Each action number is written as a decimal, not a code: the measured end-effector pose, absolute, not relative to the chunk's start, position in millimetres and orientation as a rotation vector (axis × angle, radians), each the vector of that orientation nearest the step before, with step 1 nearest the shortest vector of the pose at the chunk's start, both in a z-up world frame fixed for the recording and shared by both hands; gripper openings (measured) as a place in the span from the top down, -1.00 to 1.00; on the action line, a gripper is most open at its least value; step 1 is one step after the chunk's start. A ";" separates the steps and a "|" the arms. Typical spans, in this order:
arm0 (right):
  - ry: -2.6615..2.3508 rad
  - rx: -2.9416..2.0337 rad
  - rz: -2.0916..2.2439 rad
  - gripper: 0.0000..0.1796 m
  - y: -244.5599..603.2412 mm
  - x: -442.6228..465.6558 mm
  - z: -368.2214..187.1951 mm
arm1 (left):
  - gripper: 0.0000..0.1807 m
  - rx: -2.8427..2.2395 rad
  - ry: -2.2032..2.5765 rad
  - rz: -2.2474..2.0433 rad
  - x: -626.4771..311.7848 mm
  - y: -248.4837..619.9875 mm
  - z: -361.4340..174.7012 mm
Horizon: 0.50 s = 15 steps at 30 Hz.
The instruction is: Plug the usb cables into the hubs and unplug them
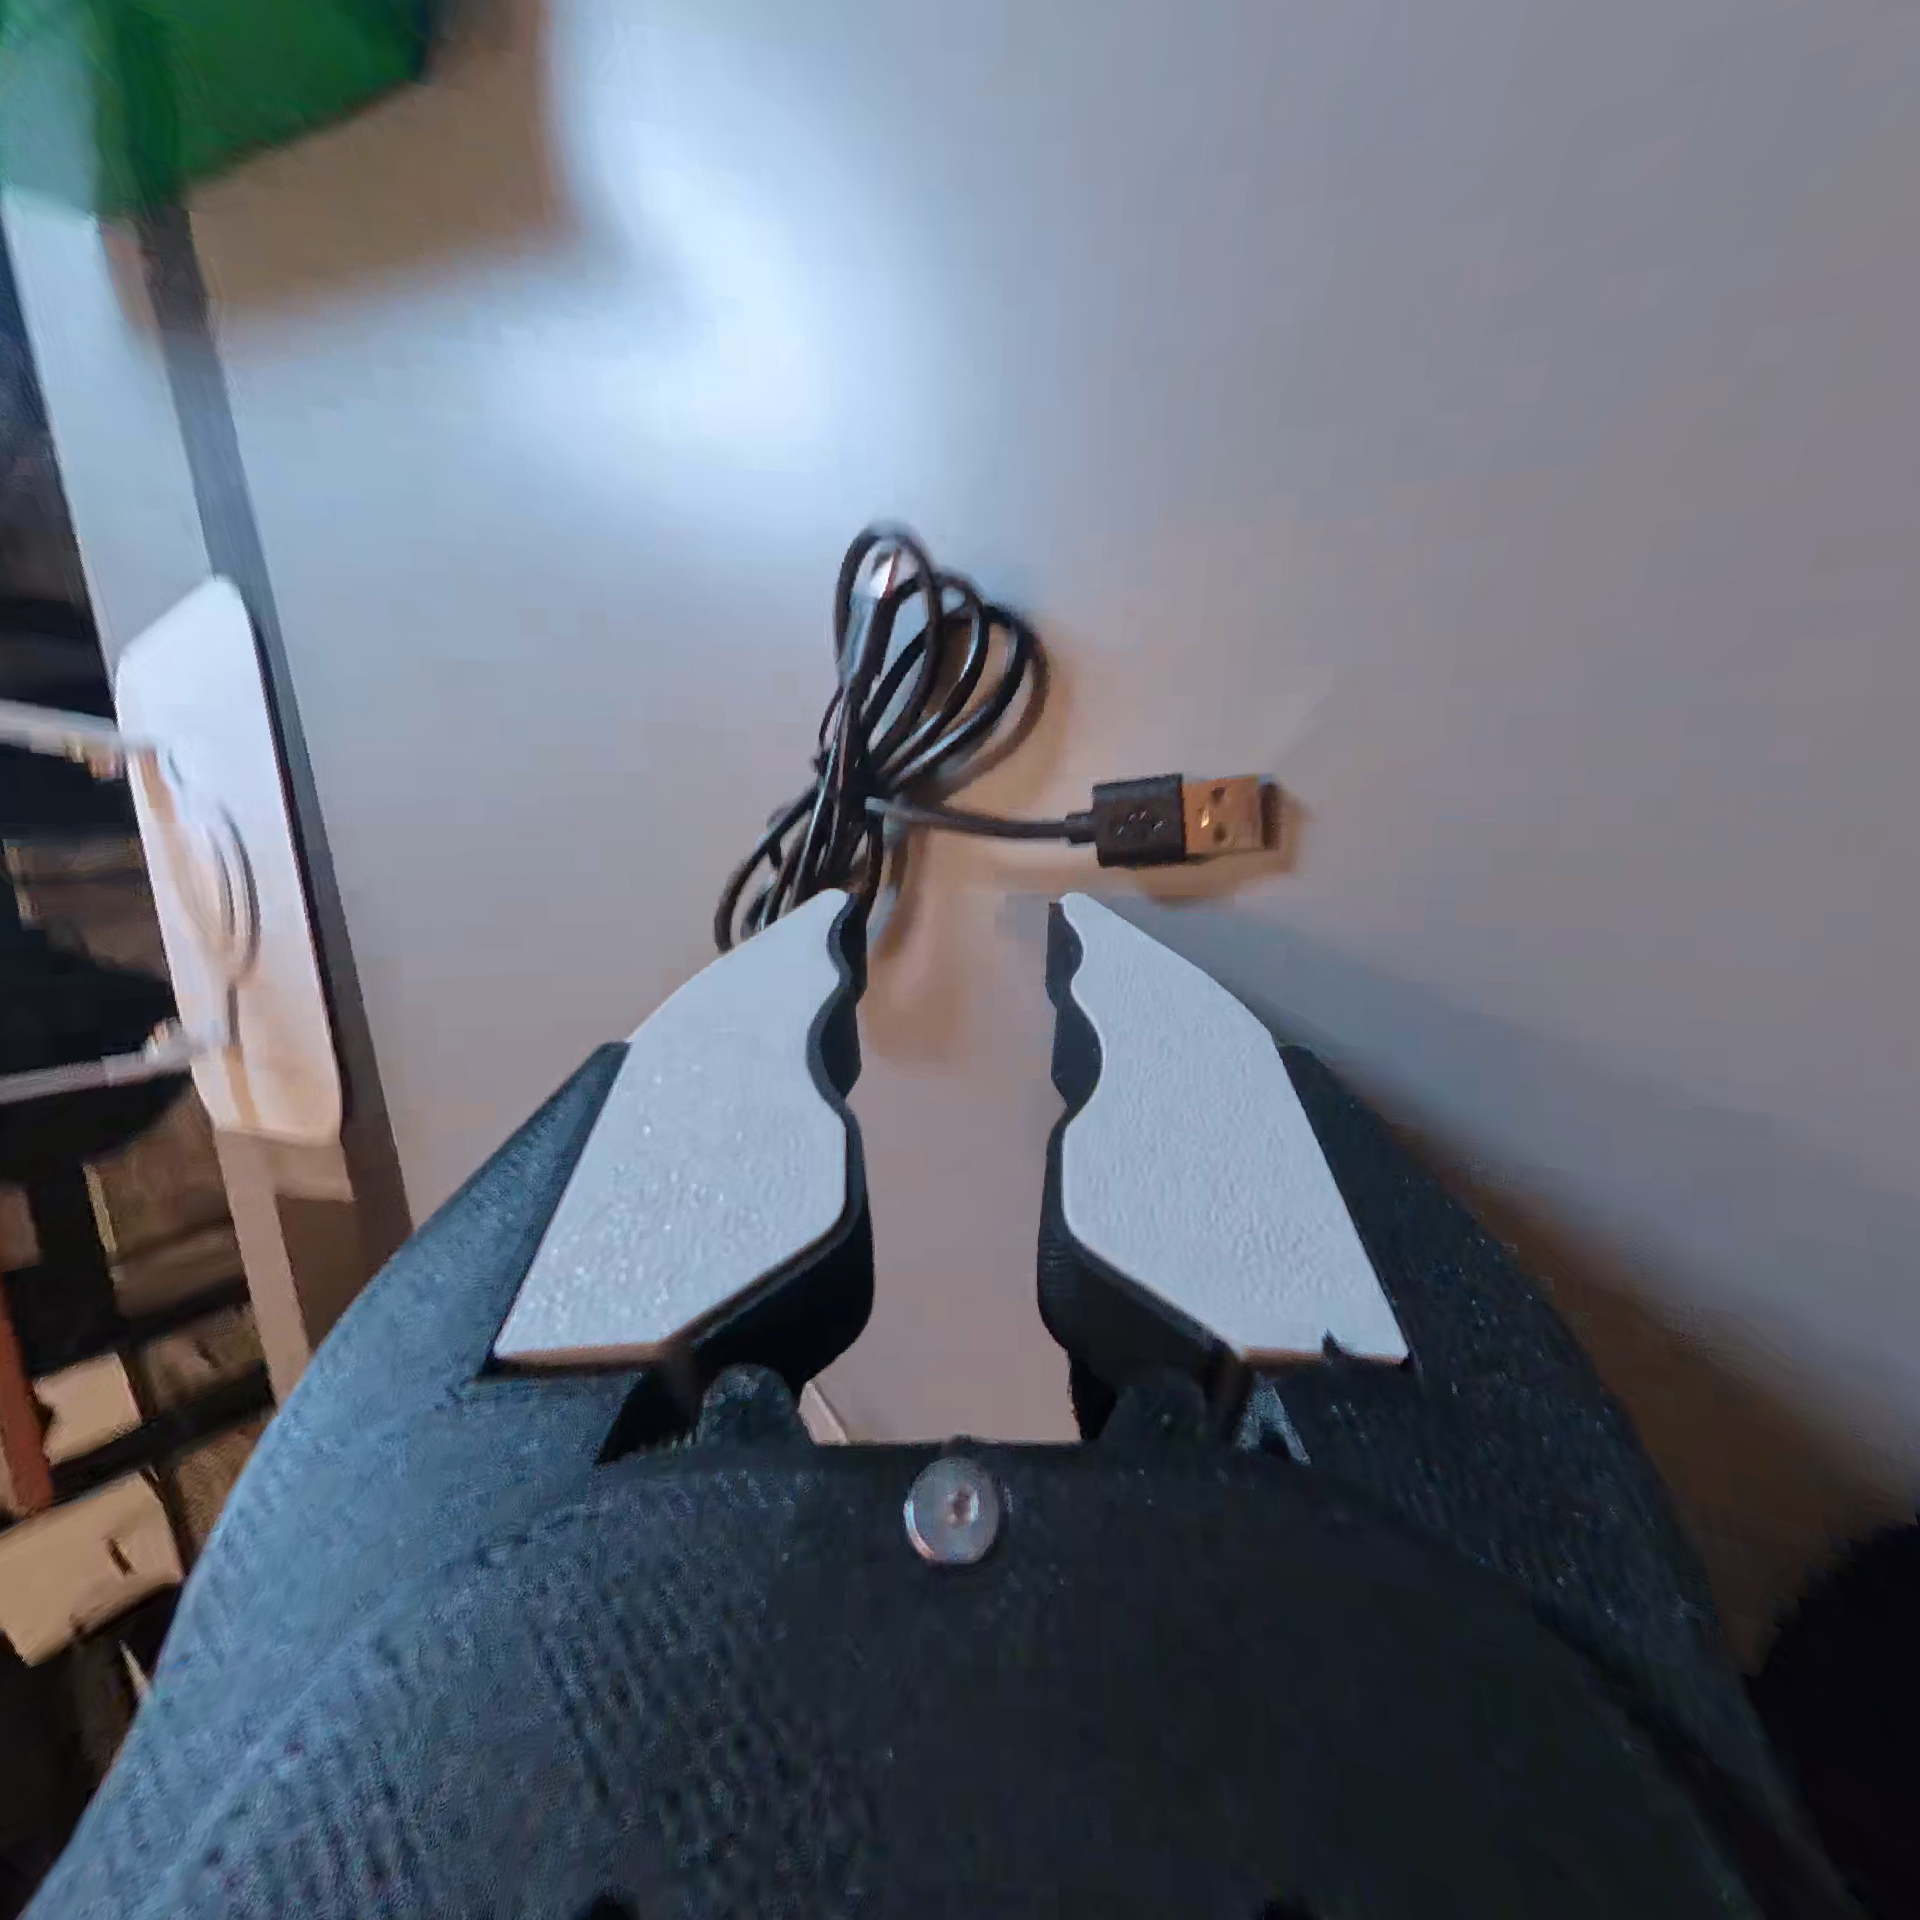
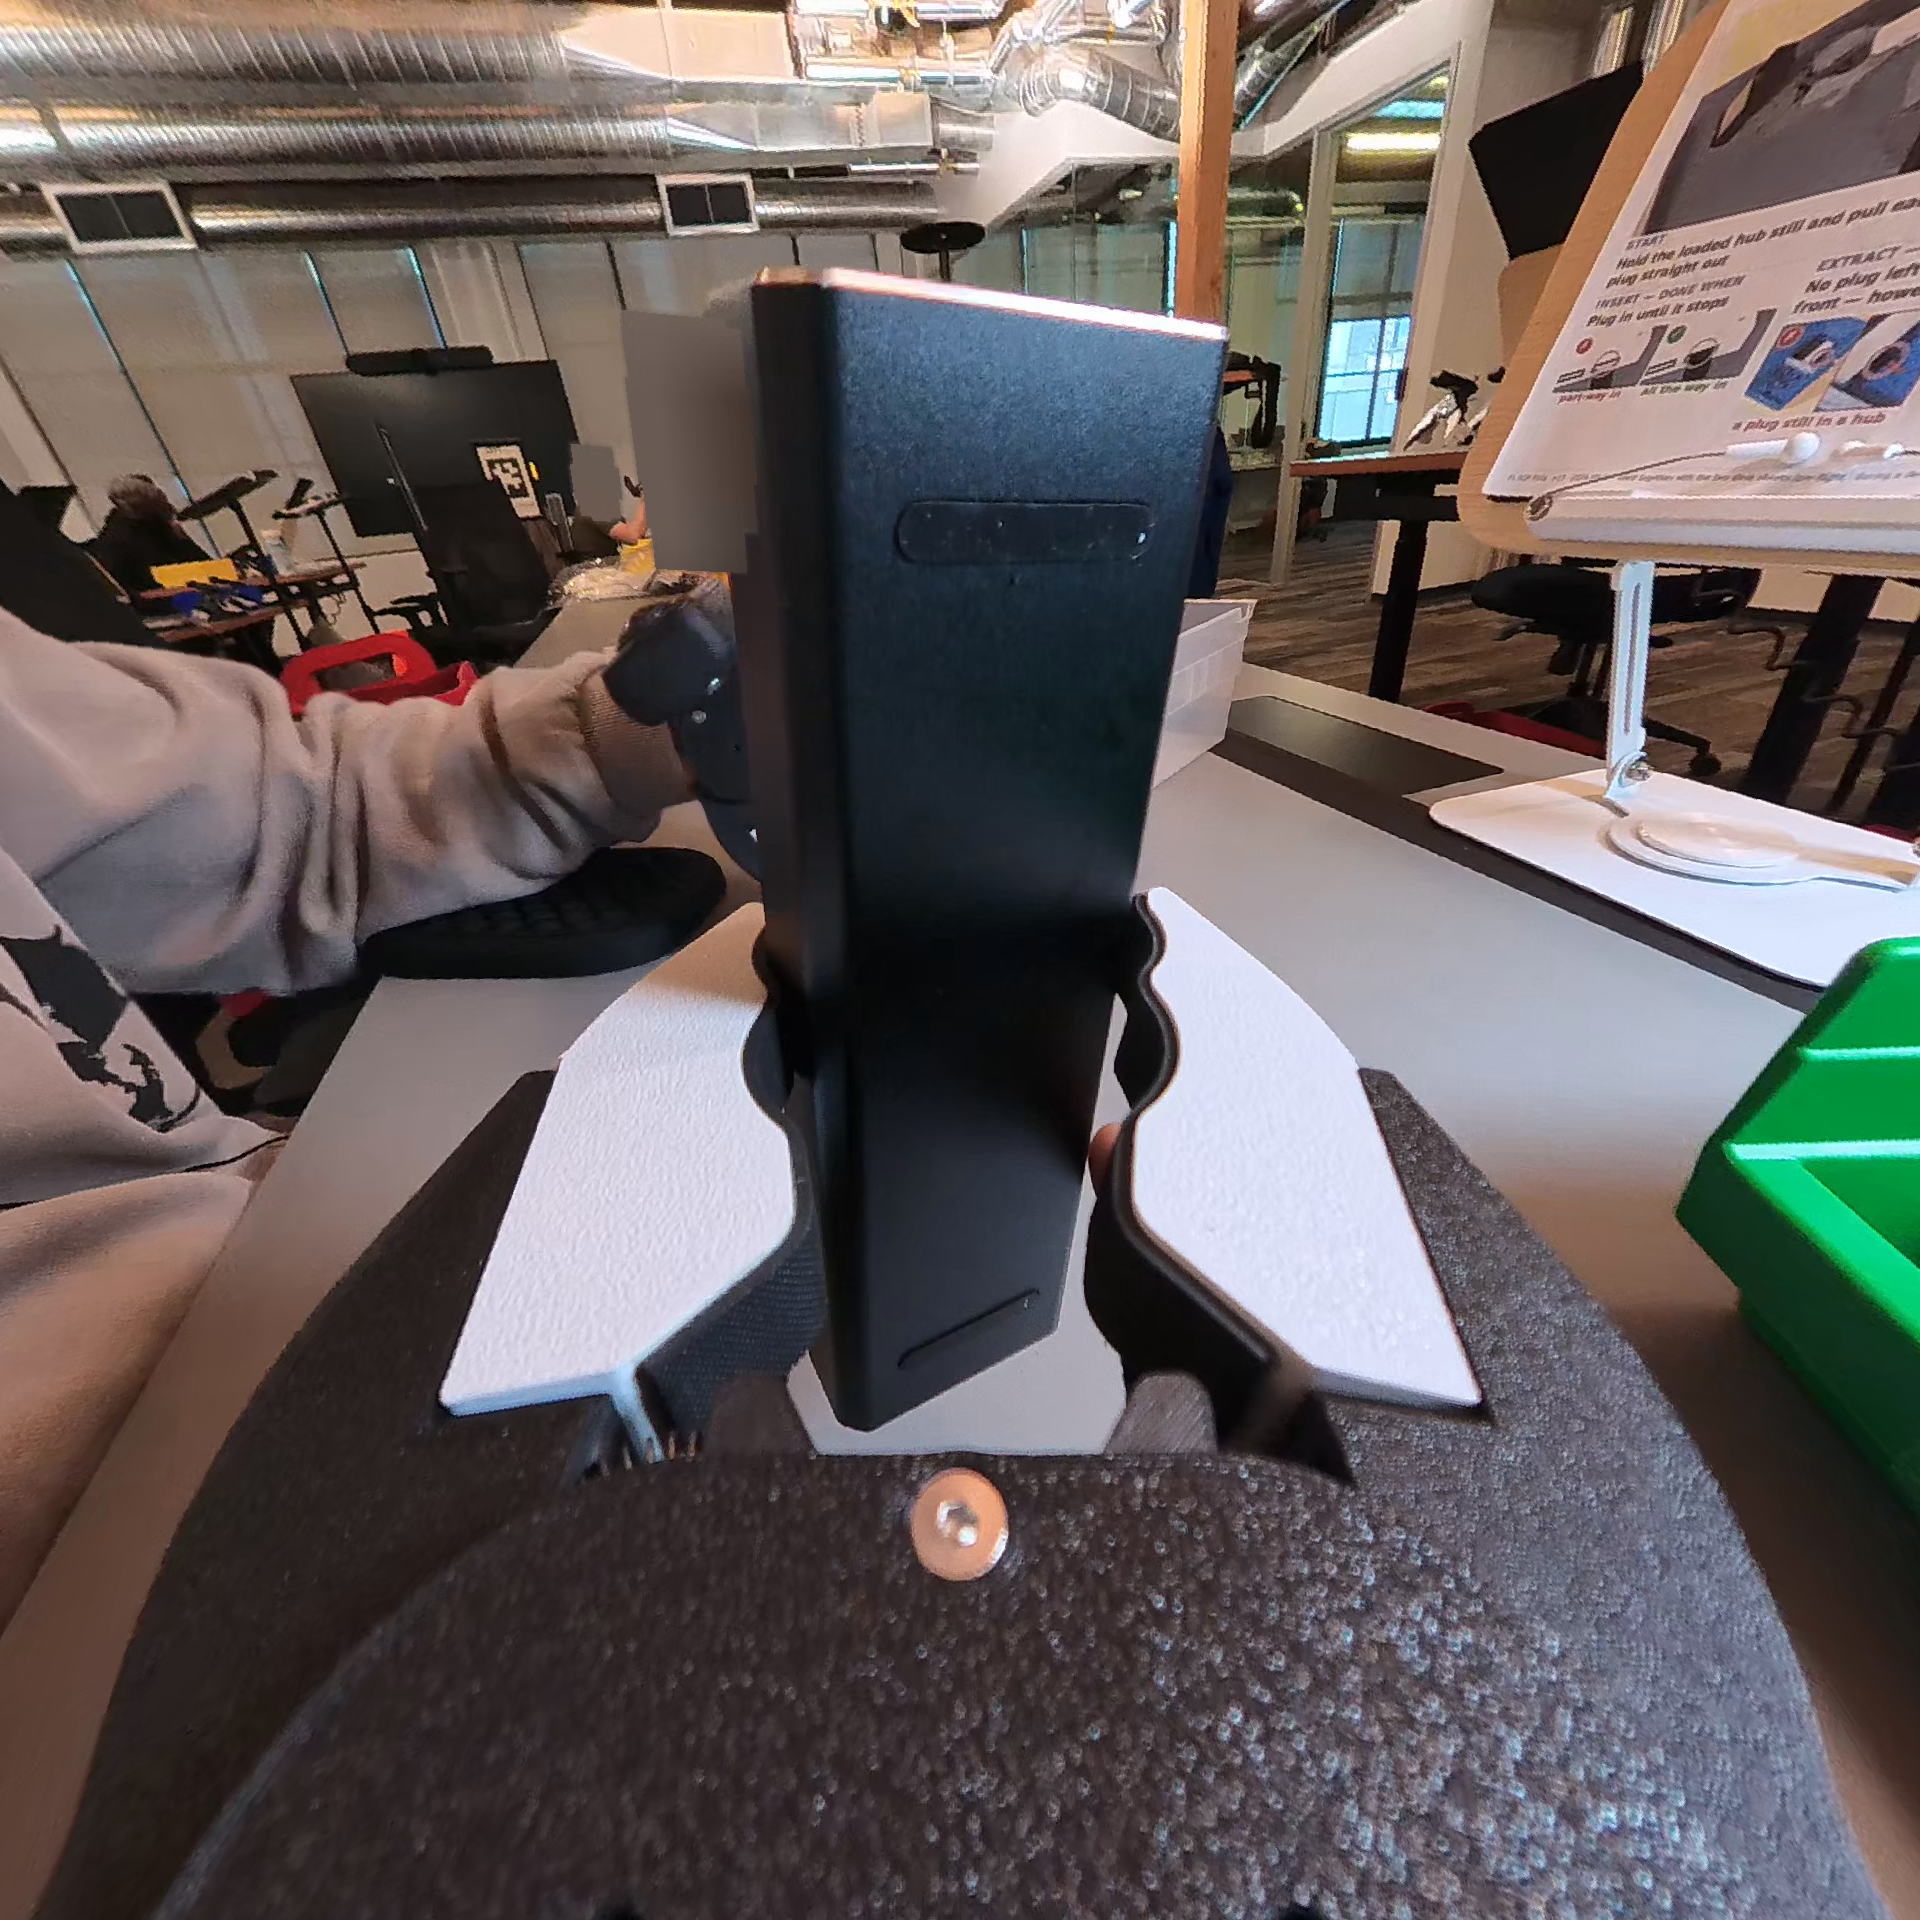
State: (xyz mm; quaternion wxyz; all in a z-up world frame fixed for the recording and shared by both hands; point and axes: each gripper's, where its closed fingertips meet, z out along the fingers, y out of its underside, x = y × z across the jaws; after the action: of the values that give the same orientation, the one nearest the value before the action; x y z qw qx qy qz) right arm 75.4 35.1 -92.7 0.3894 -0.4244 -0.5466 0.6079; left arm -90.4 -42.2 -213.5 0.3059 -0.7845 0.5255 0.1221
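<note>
A black USB cable lies bundled on the grey table. Its plug points right, metal end bare, just beyond my left gripper. The left gripper is open and empty, hovering over the cable's near loops. My right gripper is shut on a black rectangular hub and holds it upright above the table, its flat underside toward the camera. The hub's ports are hidden. In the right wrist view the left gripper shows partly behind the hub, held by a grey-sleeved arm.
A green bin stands at the right, and a green shape at the far left of the left view. A white stand carries an instruction sheet. The table's dark edge runs along the left. A black keyboard lies under the arm. The tips of one gripper are about 20 centimetres away from the tips of the other.
</note>
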 end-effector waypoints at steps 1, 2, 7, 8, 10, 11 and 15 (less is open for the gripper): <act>-1.385 -1.084 1.549 0.32 36.4 75.2 -92.7 | 0.63 -2.039 1.487 0.307 -83.3 -41.0 -213.2; -1.380 -1.087 1.548 0.32 37.7 75.4 -92.6 | 0.64 -2.000 1.594 0.296 -77.0 -40.6 -214.3; -1.360 -1.090 1.540 0.32 42.9 77.8 -90.2 | 0.70 -1.854 2.065 0.402 -74.4 -35.1 -225.0; -1.357 -1.092 1.540 0.32 43.8 77.9 -90.2 | 0.73 -1.831 2.109 0.399 -72.2 -32.9 -225.8; -1.358 -1.100 1.539 0.32 45.0 77.8 -91.6 | 0.85 -1.804 2.152 0.359 -65.1 -29.5 -228.1; -1.361 -1.102 1.537 0.32 45.2 77.7 -92.6 | 0.91 -1.798 2.146 0.321 -59.9 -28.3 -229.3; -1.379 -1.096 1.527 0.32 43.2 78.4 -93.1 | 0.96 -1.959 1.915 0.014 -40.5 -29.4 -223.3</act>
State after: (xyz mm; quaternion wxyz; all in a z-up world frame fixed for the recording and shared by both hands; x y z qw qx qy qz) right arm 78.4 43.2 -93.1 0.3944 -0.4319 -0.5435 0.6020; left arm -40.5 -29.4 -223.3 0.1997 -0.7008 0.6848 0.0051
